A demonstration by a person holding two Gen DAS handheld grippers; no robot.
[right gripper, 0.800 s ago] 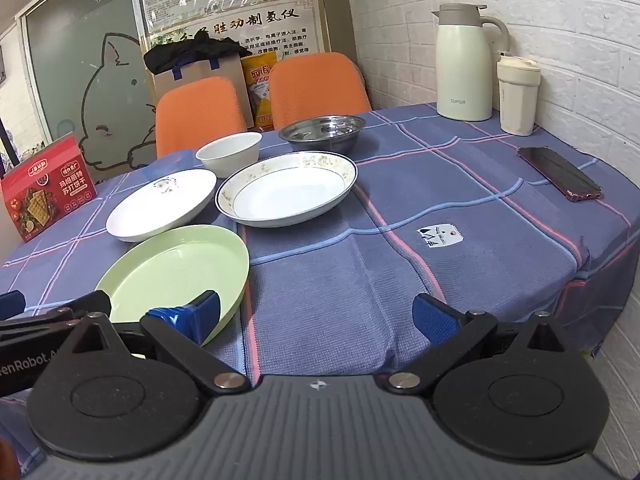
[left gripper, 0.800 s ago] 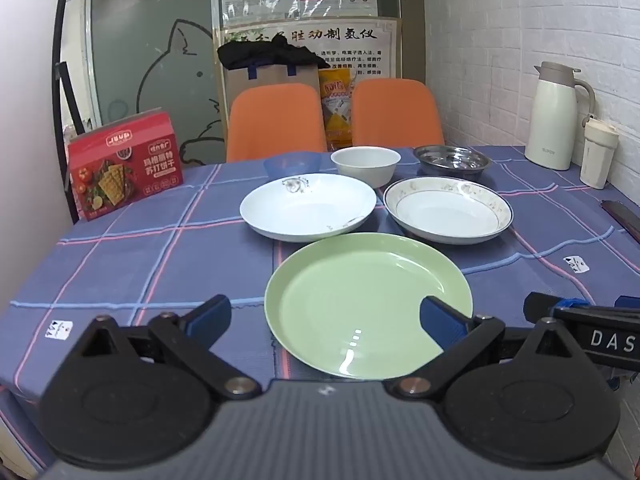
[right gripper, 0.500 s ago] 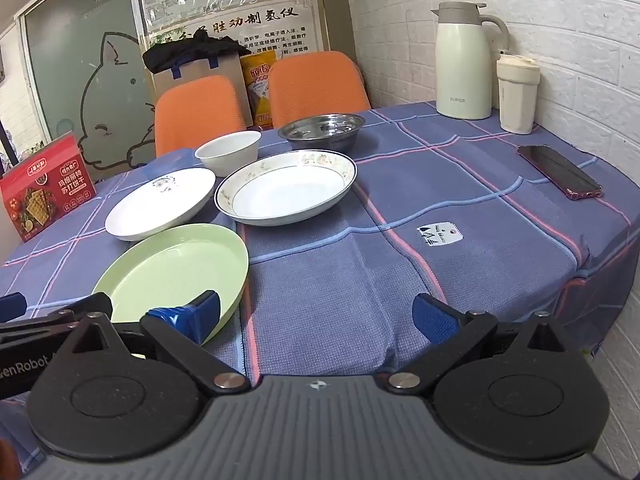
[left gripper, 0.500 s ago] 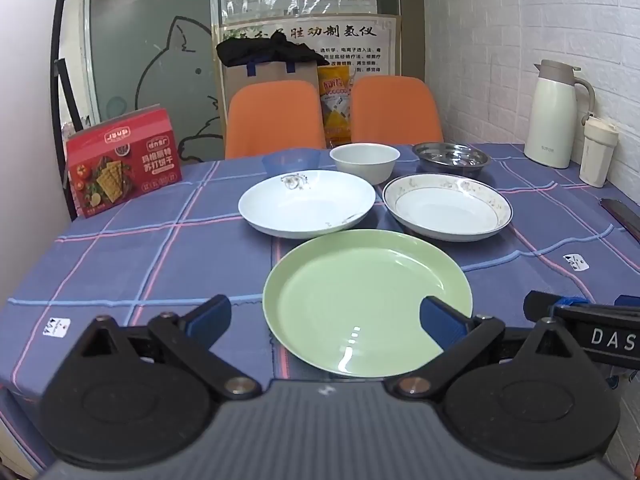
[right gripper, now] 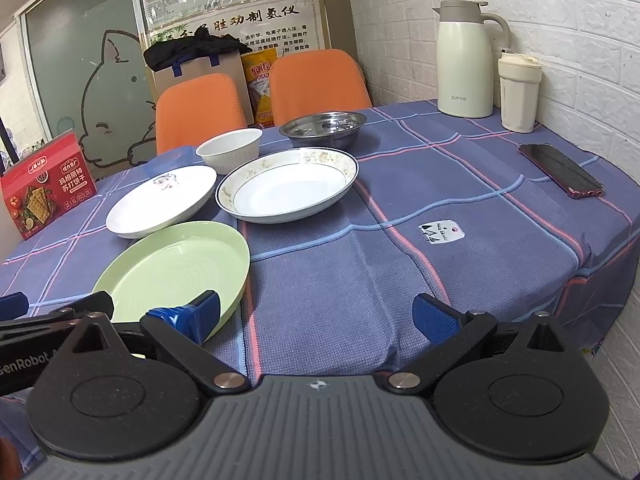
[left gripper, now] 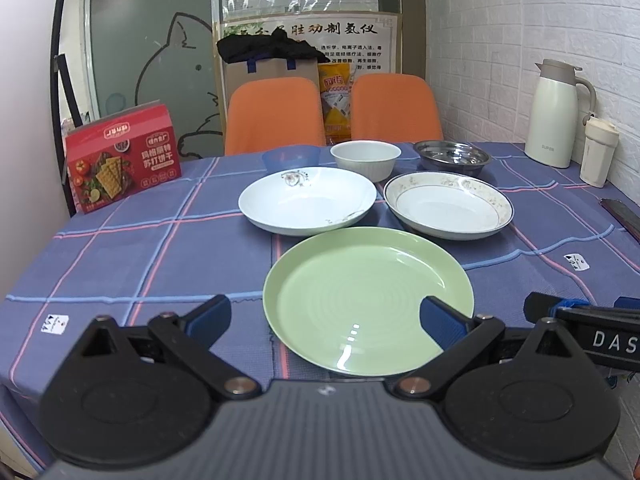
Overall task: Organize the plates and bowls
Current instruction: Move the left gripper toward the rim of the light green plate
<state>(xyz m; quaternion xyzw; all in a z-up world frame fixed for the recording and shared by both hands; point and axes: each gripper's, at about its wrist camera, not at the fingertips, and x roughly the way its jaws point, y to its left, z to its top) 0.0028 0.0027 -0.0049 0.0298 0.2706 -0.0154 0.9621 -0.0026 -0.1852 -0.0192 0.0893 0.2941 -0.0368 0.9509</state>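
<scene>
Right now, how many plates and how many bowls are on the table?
Plates: 3 – green, white flowered, gold-rimmed
Bowls: 3 – white, steel, blue
Total: 6

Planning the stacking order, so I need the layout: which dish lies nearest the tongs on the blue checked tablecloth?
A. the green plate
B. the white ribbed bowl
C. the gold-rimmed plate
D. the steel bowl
A: the green plate lies at the table's near edge, just ahead of the open left tongs, with the other dishes behind it.
</scene>
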